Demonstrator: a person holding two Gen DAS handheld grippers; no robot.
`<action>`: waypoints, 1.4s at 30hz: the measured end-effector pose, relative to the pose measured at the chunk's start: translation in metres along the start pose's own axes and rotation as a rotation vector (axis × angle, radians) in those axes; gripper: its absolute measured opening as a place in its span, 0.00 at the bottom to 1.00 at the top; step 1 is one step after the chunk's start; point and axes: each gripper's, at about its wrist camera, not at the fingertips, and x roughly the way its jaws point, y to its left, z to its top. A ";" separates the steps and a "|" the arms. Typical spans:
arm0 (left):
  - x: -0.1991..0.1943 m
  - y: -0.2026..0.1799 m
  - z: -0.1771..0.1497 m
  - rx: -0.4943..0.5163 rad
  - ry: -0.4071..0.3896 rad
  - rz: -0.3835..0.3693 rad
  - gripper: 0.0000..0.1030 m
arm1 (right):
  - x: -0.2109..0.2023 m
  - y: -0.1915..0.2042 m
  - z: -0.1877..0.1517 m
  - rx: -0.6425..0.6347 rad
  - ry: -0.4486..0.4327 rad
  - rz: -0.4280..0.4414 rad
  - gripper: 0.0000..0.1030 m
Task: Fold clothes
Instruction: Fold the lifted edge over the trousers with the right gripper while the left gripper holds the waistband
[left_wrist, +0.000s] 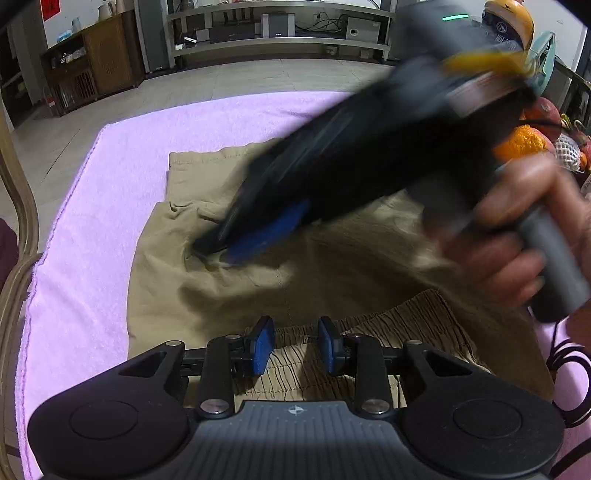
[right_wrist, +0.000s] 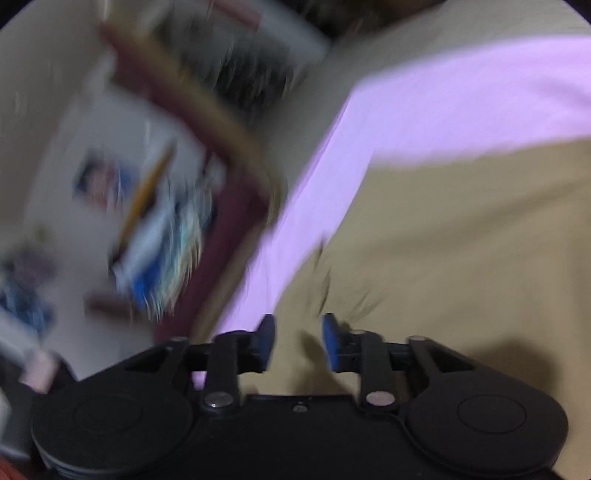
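Shorts lie rumpled, partly doubled, on pink towel. Your risk: right gripper, jaws blurred so can't tell its gap, drags cloth and bunches the fold. Left gripper parted, empty, over waistband. Room: shelves, cabinet, fruit at right

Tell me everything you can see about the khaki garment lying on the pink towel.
The khaki garment is thin, wrinkled woven cloth with a gathered elastic waistband at its near edge, so it looks like shorts or trousers. It lies partly folded in layers on the pink towel. The left gripper hovers open over the waistband. The right gripper, blurred, points its tips down onto the cloth near a crease; whether it grips cannot be told.
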 end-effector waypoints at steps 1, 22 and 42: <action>0.000 0.000 0.000 -0.002 0.000 -0.002 0.27 | 0.009 0.007 0.001 -0.030 0.037 0.014 0.21; -0.016 -0.041 -0.015 0.063 -0.044 -0.210 0.26 | -0.162 -0.091 -0.018 0.299 -0.351 -0.370 0.37; -0.015 -0.028 -0.013 -0.003 -0.031 -0.253 0.26 | -0.185 0.043 -0.026 -0.136 -0.458 -0.483 0.05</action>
